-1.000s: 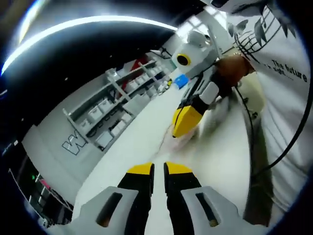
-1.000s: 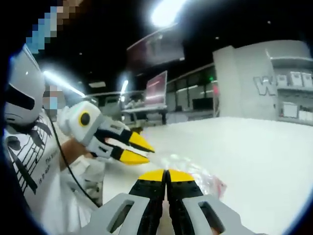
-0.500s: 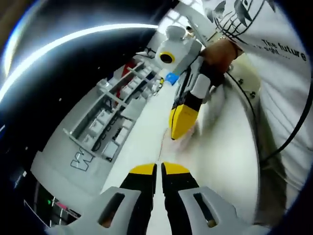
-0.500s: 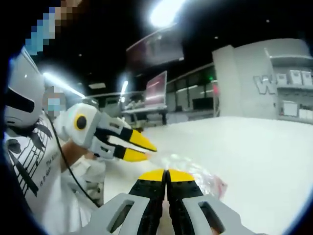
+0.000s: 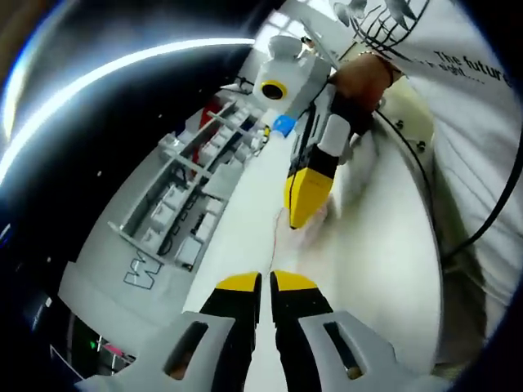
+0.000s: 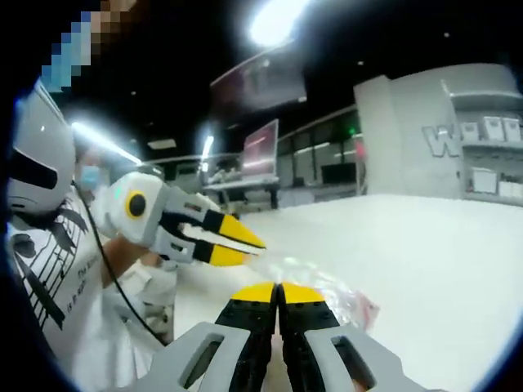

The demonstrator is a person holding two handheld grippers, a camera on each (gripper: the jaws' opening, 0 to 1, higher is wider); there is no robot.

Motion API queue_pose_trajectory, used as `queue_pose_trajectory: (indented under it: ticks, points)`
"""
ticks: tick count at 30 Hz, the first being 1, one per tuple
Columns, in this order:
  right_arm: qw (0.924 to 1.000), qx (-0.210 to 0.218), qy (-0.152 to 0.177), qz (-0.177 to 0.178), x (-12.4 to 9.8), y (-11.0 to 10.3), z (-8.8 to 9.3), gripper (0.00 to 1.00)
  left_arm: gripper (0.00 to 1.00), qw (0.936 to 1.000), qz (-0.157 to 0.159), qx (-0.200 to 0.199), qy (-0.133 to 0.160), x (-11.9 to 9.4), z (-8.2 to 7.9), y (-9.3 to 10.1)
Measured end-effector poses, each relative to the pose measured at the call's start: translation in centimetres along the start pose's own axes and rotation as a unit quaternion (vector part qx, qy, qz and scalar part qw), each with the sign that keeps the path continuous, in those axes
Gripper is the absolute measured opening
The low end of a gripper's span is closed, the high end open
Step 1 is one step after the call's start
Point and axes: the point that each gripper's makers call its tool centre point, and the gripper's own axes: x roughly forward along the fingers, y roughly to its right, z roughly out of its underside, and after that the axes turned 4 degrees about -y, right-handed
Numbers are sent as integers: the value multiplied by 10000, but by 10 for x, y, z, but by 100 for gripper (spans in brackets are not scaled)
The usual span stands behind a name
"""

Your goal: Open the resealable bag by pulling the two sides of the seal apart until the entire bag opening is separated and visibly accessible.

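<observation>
The white bench is broad, smooth and matte. Beyond it a grey wall carries a large white "W", and metal shelving holds pale bins. The person's white shirt is printed with black lines and the words "The future". On the bench lies the resealable bag, clear crinkled plastic with a reddish corner. The right gripper, yellow-tipped, has its fingers pressed together at the bag's near edge; whether film lies between them is unclear. The left gripper has fingers slightly parted beside the bag.
</observation>
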Motion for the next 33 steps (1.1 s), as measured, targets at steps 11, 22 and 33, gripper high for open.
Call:
queue_pose_trajectory:
  ticks: [11,22,33]
  points:
    - [10000,-18,-6,-12,0,-1,0,0,5,9997,172,180,43,1,-3,6]
    - [10000,-14,-5,-7,0,-1,0,0,5,9992,196,340,-5,3,-1,7]
    - [10000,-4,5,12,0,-1,1,0,5,9985,225,494,-51,5,-1,6]
